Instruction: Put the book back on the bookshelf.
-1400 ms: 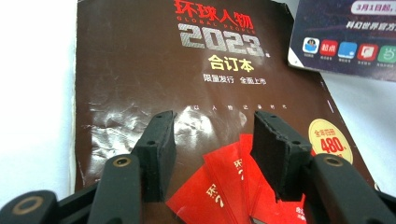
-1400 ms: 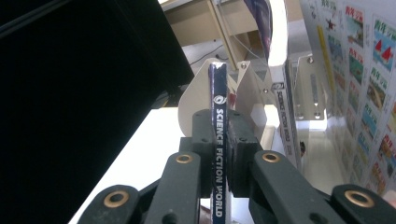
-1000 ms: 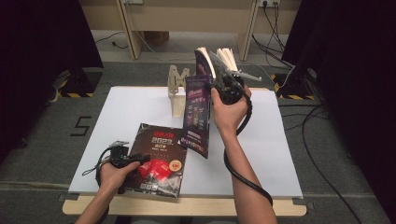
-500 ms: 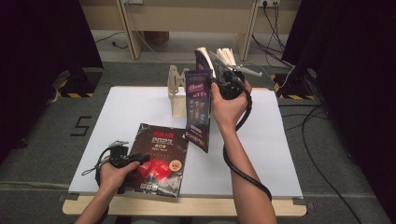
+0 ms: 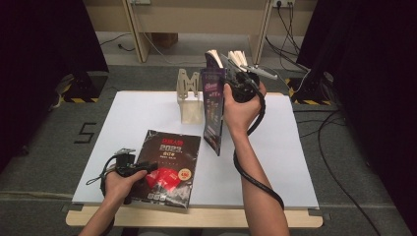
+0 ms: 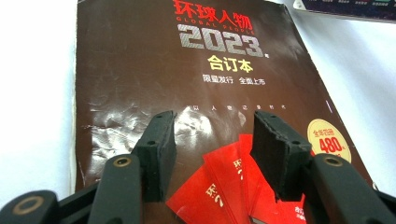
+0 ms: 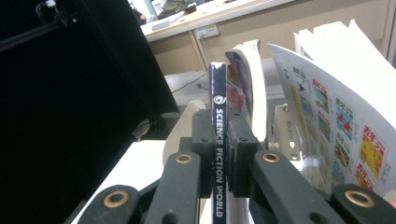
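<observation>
A brown magazine (image 5: 167, 167) with a large 2023 on its cover (image 6: 187, 93) lies flat near the table's front left edge. My left gripper (image 5: 147, 167) rests over its lower part, and the jaws (image 6: 212, 135) stand open above the cover with nothing between them. My right gripper (image 5: 231, 83) is shut on the spine of a dark blue Science Fiction World magazine (image 7: 218, 93). It holds that magazine (image 5: 214, 113) upright above the table's middle, pages fanning out at the top, just right of a wooden book stand (image 5: 189, 101).
The white table (image 5: 295, 162) has bare room to the right and at the far left. Pale desk legs and cables lie on the floor beyond the far edge. Dark curtains flank both sides.
The right hand has shifted the upright magazine slightly toward the wooden stand and turned it more edge-on. The left hand and the brown magazine have stayed put.
</observation>
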Tool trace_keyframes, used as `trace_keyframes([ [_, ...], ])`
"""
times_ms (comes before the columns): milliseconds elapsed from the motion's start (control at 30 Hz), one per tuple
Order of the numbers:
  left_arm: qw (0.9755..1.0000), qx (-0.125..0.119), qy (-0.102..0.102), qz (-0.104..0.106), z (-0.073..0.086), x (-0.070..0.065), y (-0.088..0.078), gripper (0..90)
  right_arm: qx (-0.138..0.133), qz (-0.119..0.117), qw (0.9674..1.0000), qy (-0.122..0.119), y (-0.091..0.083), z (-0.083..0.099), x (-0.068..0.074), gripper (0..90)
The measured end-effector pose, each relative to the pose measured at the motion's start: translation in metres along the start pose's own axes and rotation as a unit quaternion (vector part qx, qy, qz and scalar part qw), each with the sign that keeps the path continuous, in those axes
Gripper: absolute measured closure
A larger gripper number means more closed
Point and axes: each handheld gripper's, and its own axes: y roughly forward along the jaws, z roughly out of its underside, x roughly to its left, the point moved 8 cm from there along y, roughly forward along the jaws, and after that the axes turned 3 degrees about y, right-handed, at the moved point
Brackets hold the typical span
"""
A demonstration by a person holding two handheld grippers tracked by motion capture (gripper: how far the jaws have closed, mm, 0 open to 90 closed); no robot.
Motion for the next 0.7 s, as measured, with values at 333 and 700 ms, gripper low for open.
trace_keyframes([
  [333, 1.0000, -0.001, -0.002, 0.002, 0.000, 0.000, 0.000, 48.3, 0.000, 0.005, 1.0000, -0.006, 0.010, 0.002, 0.000, 84.5],
  [700, 1.0000, -0.001, -0.002, 0.002, 0.000, 0.001, -0.001, 48.4, -0.016, 0.009, 0.9997, -0.014, 0.024, -0.005, 0.001, 84.4],
])
